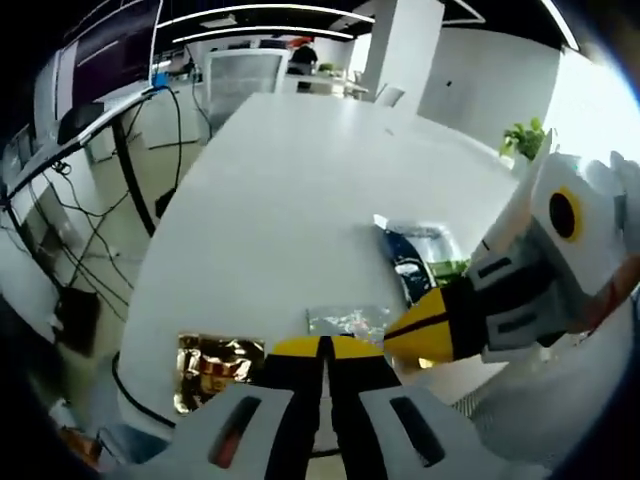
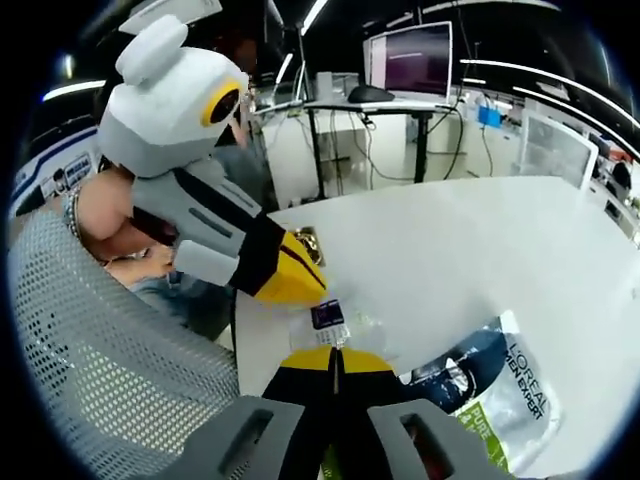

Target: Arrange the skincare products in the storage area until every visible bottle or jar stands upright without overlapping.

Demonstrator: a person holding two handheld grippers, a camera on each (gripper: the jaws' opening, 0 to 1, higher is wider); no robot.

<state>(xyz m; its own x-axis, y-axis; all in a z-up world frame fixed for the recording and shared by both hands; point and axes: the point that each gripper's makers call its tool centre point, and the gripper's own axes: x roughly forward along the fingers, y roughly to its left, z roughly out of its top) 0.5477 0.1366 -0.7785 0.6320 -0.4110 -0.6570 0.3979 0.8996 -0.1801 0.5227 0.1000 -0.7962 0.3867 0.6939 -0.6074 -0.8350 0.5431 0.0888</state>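
Observation:
A small clear sachet [image 1: 348, 320] with a purple label [image 2: 328, 318] lies flat on the white table [image 1: 300, 190], just beyond both grippers' tips. My left gripper [image 1: 322, 346] has its yellow-tipped jaws pressed together right at the sachet's near edge. It also enters the right gripper view from the left [image 2: 298, 280]. My right gripper [image 2: 335, 357] is shut too, its tips at the sachet's edge, and comes into the left gripper view from the right [image 1: 410, 335]. I cannot tell whether either one pinches the sachet. A clear zip bag [image 2: 495, 385] printed "L'Oreal Men Expert" [image 1: 420, 255] lies beside it.
A gold foil sachet [image 1: 212, 365] lies near the table's edge [image 2: 308, 243]. A white mesh chair [image 2: 90, 340] stands close by, with a person's hand [image 2: 110, 225] on the left gripper. Desks with monitors [image 2: 410, 60] and cables [image 1: 90, 230] lie beyond the table.

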